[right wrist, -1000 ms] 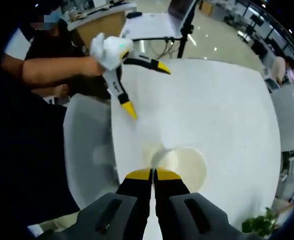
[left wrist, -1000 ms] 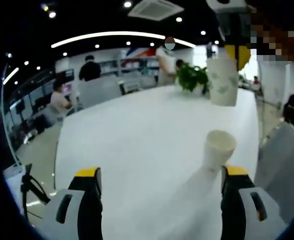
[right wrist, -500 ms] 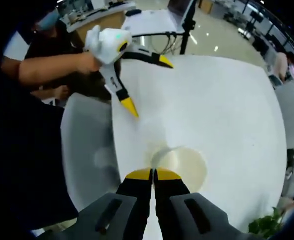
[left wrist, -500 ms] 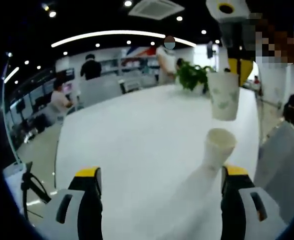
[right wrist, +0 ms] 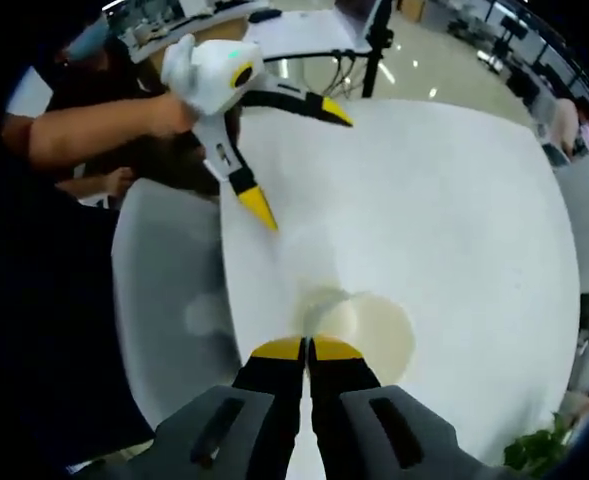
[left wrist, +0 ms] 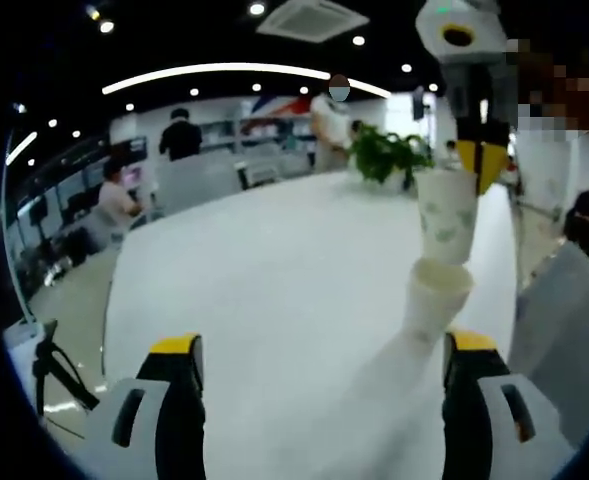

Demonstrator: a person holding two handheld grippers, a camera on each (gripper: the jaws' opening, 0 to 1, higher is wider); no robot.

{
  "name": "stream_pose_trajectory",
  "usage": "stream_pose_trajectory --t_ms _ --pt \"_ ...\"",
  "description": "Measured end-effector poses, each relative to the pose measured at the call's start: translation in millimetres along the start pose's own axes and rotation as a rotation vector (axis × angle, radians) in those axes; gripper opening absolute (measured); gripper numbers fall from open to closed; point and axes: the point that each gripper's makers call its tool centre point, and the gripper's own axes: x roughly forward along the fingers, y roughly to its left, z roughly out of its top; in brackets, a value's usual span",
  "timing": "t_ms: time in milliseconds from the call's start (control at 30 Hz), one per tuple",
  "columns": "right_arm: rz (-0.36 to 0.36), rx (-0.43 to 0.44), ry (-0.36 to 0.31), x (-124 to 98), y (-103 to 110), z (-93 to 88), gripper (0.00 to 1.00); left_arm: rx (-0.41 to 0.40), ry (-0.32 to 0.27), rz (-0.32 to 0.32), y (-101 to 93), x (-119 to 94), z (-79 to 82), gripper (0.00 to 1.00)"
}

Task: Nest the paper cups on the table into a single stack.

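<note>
No text, label, brand or number can be read anywhere in either view.

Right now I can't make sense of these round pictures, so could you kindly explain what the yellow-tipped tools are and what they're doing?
A person holds two hand tools, each with two yellow-tipped jaws and a fisheye camera looking along them. The left gripper view looks across a white table. Its own left gripper has its jaws wide apart and holds nothing. A plain paper cup stands upright on the table. Coming down from above is the right gripper, pinching the rim of a patterned paper cup whose bottom sits just at the standing cup's mouth. A potted plant stands at the far end. The right gripper view looks straight down, through the held cup, at the table.
</note>
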Motion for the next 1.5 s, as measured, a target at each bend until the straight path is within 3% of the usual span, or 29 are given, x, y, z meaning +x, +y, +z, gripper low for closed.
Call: stream_pose_trajectory --t_ms 333,567,1000,1500 --pt "-0.01 0.0 0.02 11 0 -7.3 0.0 -0.004 -0.047 -0.116 -16.7 3 -5.9 0.99" --pt "-0.016 0.012 0.017 18 -4 -8.5 0.0 0.007 -0.066 -0.146 -21.3 -4 -15.3 0.99" --pt "-0.008 0.025 0.021 33 -2 -11.1 0.0 0.014 -0.091 -0.162 -19.9 -26 -30.0 0.99" --pt "-0.026 0.056 0.044 59 -8 -19.2 0.0 -0.019 -0.082 -0.138 -20.9 -25 -35.7 0.99"
